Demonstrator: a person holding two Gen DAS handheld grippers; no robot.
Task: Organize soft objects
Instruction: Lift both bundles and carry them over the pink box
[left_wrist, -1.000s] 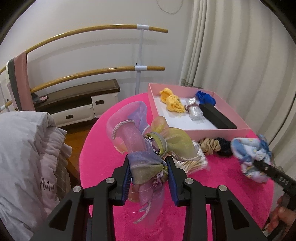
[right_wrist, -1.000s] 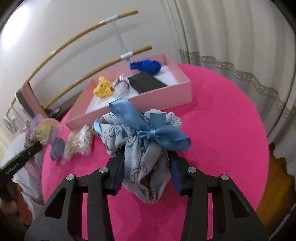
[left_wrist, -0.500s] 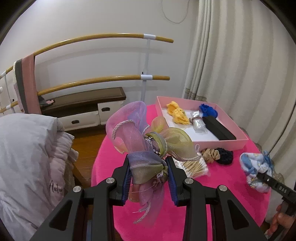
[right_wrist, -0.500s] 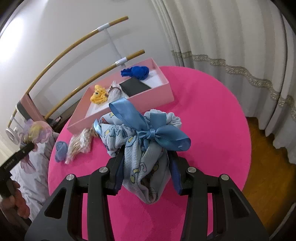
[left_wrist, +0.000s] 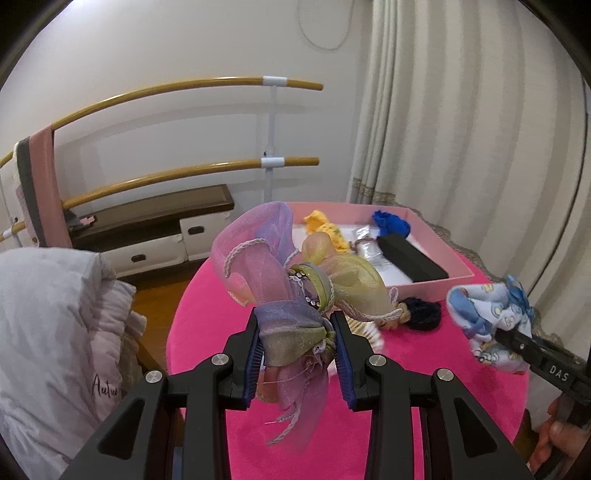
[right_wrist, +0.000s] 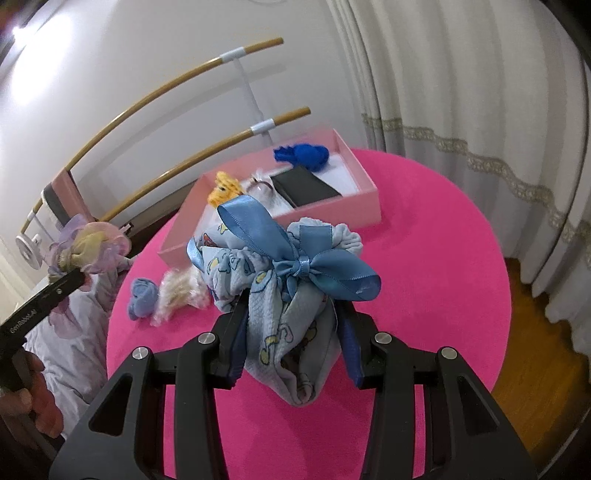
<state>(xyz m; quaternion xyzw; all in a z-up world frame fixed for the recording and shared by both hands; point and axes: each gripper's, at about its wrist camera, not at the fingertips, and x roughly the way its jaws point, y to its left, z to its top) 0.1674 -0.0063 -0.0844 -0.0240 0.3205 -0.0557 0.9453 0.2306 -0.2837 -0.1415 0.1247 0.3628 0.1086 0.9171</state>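
While both soft items hang clear of the bench (left_wrist: 388, 413), the step in hand reads as carrying them over to the pink box (left_wrist: 436, 282) for sorting; listed left to right as the left wrist view lays them out.

1. Left gripper (left_wrist: 298, 345). Jaws clamped on the organza bow (left_wrist: 295, 280), pinching its gathered tail; the lilac and yellow-green loops stand above the pads and loose ribbon ends trail below. Advice: carry high enough that the trailing ends do not drag across the items lying on the bench, and let go only once the loops are over a bare patch of the box floor.

2. Loose items on the bench, just in front of the box wall: a pale fringed piece (left_wrist: 364, 328), a black scrunchie (left_wrist: 421, 312). Not yet sorted. A small blue scrunchie (right_wrist: 142, 297) shows only in the right wrist view.

3. Pink box. Already holds a yellow piece (left_wrist: 325, 230), a royal-blue piece (left_wrist: 391, 223), a flat black case (left_wrist: 410, 258) and a clear wrapped item (left_wrist: 365, 245). Free space looks limited to the near white floor; place there, one item at a time, so the grippers do not cross.

4. Right gripper (right_wrist: 291, 339). Jaws closed on the printed pouch (right_wrist: 280, 314) below its blue satin bow (right_wrist: 306, 254). Being nearer the box's open end, it seems the sensible one to set down first.
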